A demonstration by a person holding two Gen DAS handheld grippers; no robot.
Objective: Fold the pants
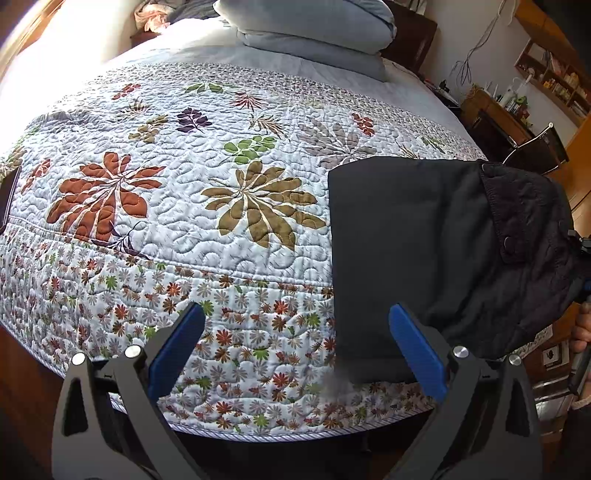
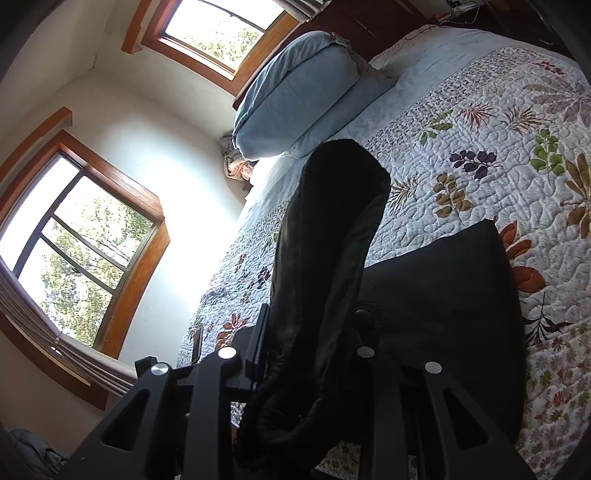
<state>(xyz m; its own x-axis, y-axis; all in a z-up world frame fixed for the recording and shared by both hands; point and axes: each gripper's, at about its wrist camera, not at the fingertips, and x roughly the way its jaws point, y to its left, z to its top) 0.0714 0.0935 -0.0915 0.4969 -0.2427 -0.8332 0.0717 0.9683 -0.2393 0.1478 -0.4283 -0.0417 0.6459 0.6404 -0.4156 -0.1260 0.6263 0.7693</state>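
- Blue pads line the two fingers of the left gripper (image 1: pixel 297 345), which stand wide apart and hold nothing; between them only the quilt (image 1: pixel 229 236) shows.
- Its right pad (image 1: pixel 417 350) lies just beside the near left corner of the black pants (image 1: pixel 402 258), and whether they touch I cannot tell.
- On the right gripper (image 2: pixel 314 332) the fingers are closed on a bunch of the black pants (image 2: pixel 328 236); the cloth rises from between them as a tall dark fold, tilted above the bed.
- The rest of the pants lies as a flat folded block on the right part of the quilt, near the bed edge; the waistband with a snap button (image 1: pixel 511 242) is turned over on the right side.
- No brand, label or writing can be read.
- Folded pale blue bedding (image 1: pixel 314 33) lies at the far end of the bed, and two wooden-framed windows (image 2: pixel 77 243) are on the wall.
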